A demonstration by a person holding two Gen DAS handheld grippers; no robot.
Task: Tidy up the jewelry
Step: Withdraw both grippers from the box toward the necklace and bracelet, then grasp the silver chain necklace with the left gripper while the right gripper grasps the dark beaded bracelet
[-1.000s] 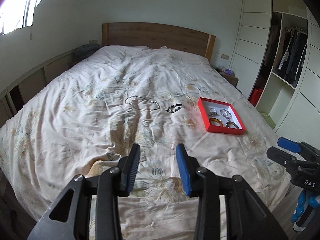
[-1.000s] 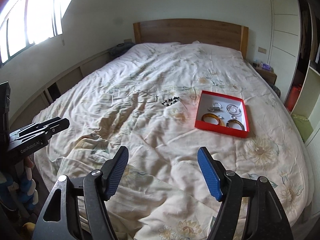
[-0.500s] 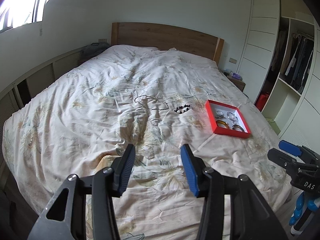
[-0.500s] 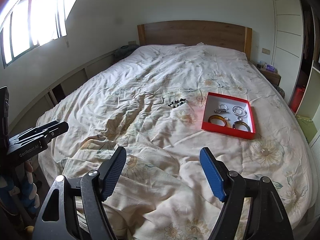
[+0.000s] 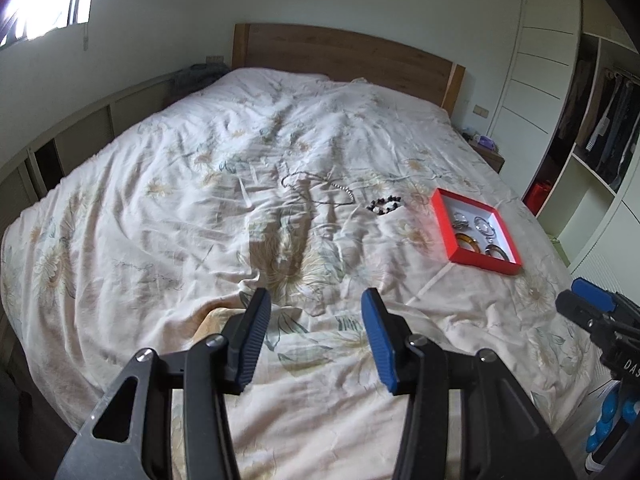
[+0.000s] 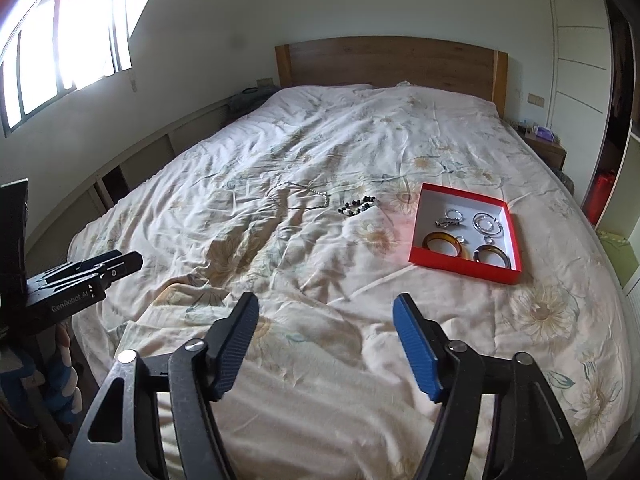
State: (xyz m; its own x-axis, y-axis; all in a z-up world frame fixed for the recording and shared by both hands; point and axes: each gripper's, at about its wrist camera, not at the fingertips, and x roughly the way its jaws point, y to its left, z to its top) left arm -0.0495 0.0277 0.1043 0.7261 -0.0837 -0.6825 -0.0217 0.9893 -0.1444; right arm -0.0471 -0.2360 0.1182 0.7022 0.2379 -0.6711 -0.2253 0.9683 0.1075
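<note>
Left wrist: hand-held gripper (image 5: 314,320) wider, nearer bed (image 5: 160,208).

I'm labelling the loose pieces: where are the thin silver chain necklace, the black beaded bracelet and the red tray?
thin silver chain necklace (image 6: 298,197), right wrist view, loop's middle.
black beaded bracelet (image 6: 357,205), right wrist view, bead cluster.
red tray (image 6: 466,270), right wrist view, near wall.

I see a bed (image 6: 320,160) with a wooden headboard (image 6: 392,60), a bright window (image 6: 68,48) left, white wardrobe (image 5: 540,80) right.

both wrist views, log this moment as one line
left tongs open, empty | right tongs open, empty | necklace, bead bracelet on bed | red box holds bangles
</note>
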